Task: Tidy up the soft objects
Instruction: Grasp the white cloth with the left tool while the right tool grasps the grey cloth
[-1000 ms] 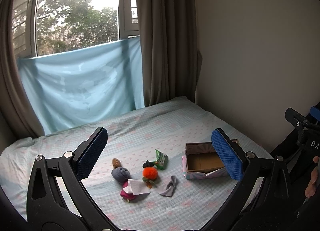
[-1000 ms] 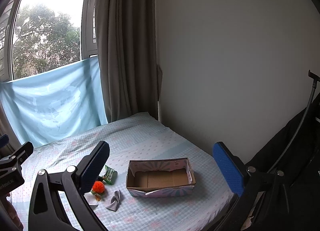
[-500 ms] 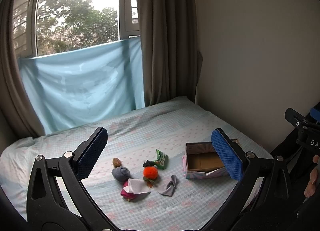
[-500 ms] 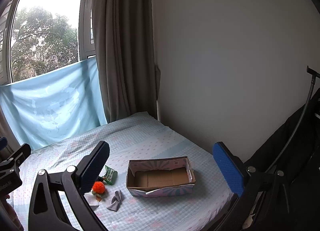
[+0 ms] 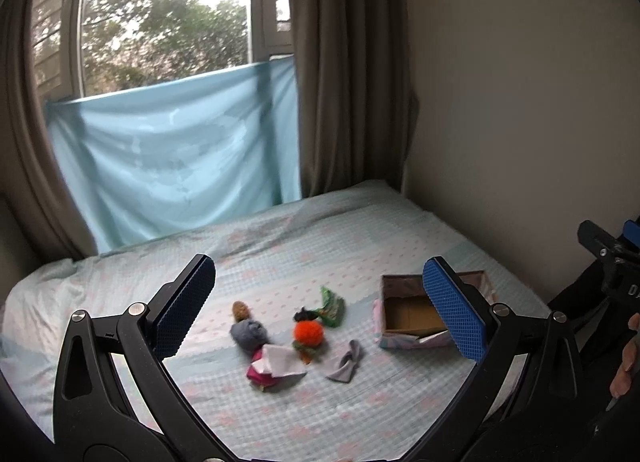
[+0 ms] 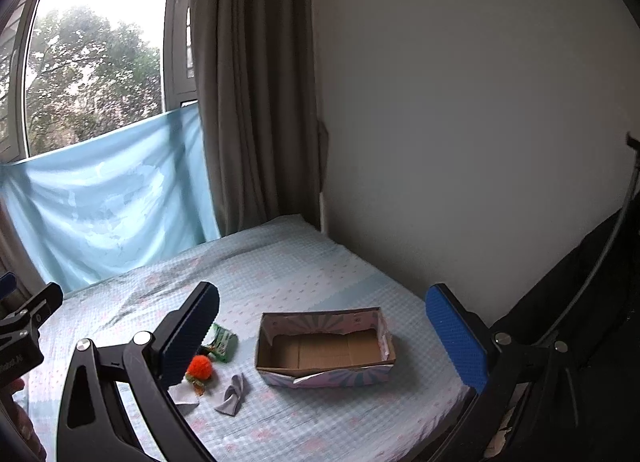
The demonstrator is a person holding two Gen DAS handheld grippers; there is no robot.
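I hold the left gripper and right gripper, jaws spread and empty, barely shifted since a second ago, above the bed, soft objects lying beside the empty box, sorting unstarted.

Black tool, blue textured pads, silver screws

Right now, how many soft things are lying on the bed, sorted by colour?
Grey: 2, a ball and a bow
Orange: 1 pom-pom
Green: 1 packet
Brown: 1 lump
Pink and white: 1 bundle
Total: 6
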